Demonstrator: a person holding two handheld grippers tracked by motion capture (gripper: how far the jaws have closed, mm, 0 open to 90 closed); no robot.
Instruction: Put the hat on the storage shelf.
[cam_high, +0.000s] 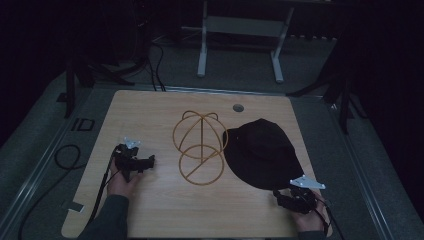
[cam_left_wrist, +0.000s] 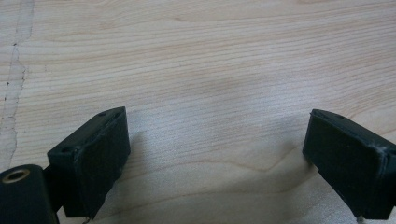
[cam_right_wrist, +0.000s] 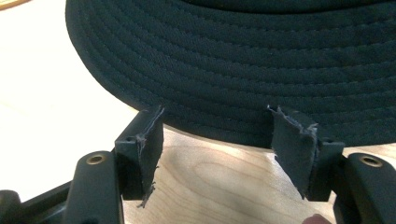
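Nearest the person's edge of the table (cam_high: 150, 210), the right gripper (cam_high: 286, 199) sits low at the right corner in the person's hand; its fingers (cam_right_wrist: 148, 140) are spread apart with nothing pinched, their frayed pads standing right at the stitched brim of the black hat (cam_high: 262, 152), the brim's rim lying across the gap just ahead of them; whether the pads touch the cloth I cannot tell. On the left side, a little farther in, the left gripper (cam_high: 145, 162) hovers over bare wood, its fingers (cam_left_wrist: 93, 154) wide open and empty. Between the two, farther in, a golden wire hat stand (cam_high: 200, 145) stands mid-table, just beside the hat's left edge. Beyond the table, a grey metal frame (cam_high: 240, 45) stands on the dark floor.
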